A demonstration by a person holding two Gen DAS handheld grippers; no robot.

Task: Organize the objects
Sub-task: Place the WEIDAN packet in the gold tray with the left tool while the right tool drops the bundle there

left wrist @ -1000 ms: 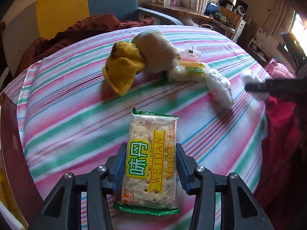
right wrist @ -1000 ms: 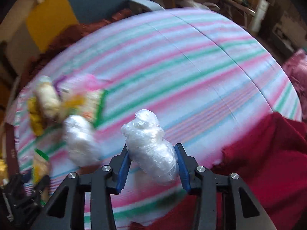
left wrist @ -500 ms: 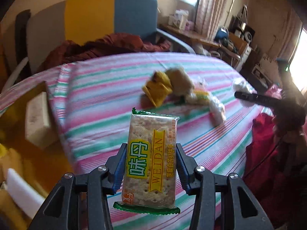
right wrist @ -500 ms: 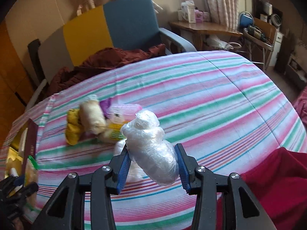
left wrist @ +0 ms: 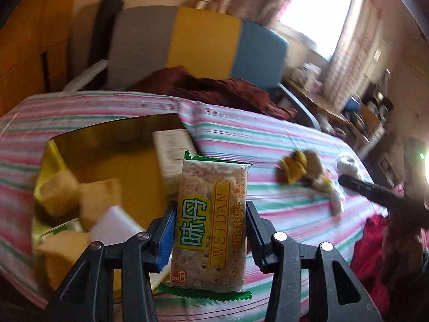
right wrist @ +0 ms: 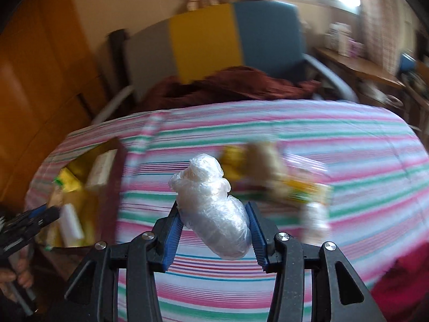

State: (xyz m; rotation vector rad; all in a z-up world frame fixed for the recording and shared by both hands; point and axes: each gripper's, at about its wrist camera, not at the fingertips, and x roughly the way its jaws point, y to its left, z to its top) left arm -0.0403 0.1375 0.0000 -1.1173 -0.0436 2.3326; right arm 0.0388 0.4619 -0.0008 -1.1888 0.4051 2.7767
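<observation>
Between left gripper point(left wrist: 209, 237) pads: cracker packet point(left wrist: 211, 230)

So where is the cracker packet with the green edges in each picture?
Left wrist view: the clear, green-edged cracker packet stands upright at bottom centre, clamped in the left tool.
Right wrist view: only a blurred green corner at far left; cannot tell for sure.
Shared landmark: the grey, yellow and blue chair.

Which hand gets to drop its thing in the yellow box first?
Probably the left. Its gripper, holding the cracker packet, hangs right at the box. The right gripper, holding the plastic-wrapped bundle, is farther away over the striped tablecloth.
</observation>
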